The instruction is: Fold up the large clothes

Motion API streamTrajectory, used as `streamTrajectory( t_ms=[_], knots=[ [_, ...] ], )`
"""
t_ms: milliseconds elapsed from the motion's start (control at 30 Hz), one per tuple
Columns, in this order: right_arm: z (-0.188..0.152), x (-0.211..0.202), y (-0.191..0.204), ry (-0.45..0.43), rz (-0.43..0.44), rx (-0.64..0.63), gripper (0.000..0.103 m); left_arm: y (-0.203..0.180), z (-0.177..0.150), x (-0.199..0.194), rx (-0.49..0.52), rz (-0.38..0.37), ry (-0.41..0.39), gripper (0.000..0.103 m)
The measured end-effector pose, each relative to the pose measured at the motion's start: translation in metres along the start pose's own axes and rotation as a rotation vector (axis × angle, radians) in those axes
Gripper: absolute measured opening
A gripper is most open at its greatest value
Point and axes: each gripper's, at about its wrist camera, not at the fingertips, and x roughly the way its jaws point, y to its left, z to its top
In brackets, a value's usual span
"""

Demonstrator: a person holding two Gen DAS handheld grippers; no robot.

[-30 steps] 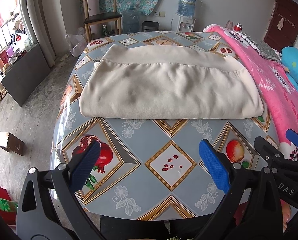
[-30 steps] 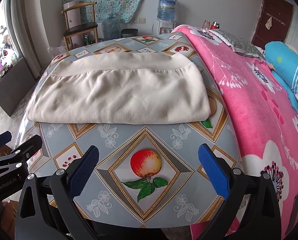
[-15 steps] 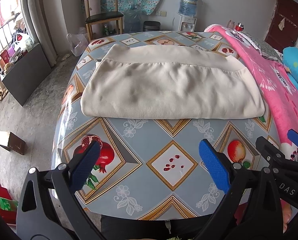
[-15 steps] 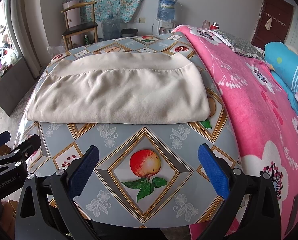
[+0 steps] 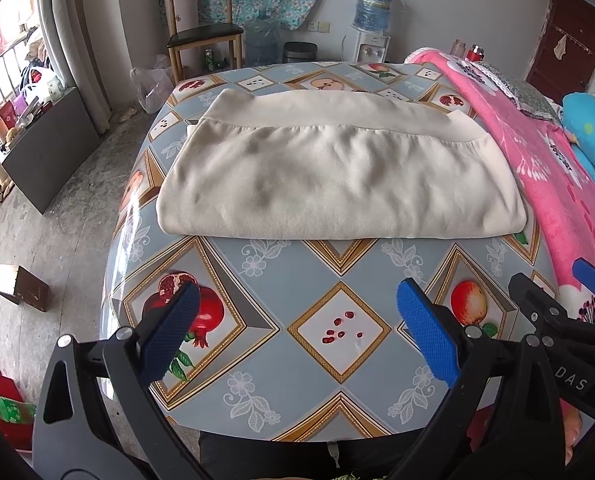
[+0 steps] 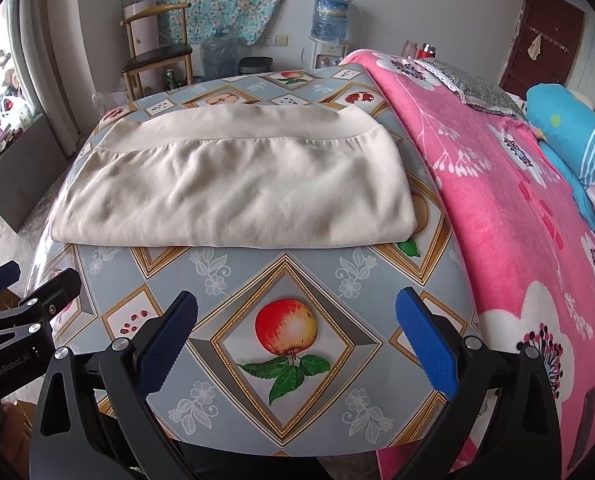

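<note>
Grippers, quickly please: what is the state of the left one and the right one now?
Left gripper: open, holding nothing, short of the cream garment.
Right gripper: open, holding nothing.

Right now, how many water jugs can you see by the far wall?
2: one blue water jug sits atop the white dispenser; another jug stands on the floor beside the chair. Others may be hidden.

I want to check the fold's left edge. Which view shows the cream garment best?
The left wrist view: the whole cream garment lies centred with both ends clear. The right wrist view shows it too, but its left end sits nearer the distorted edge.
</note>
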Motion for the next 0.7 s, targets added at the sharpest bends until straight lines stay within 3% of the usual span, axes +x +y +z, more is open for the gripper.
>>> streamTrajectory(
  t_ms=[700],
  knots=[
    [0.0005, 0.0003, 0.0009, 0.000, -0.002, -0.002, 0.097, -0.0012, 0.0012, -0.0003, 0.000, 0.000, 0.003, 0.095]
  ],
)
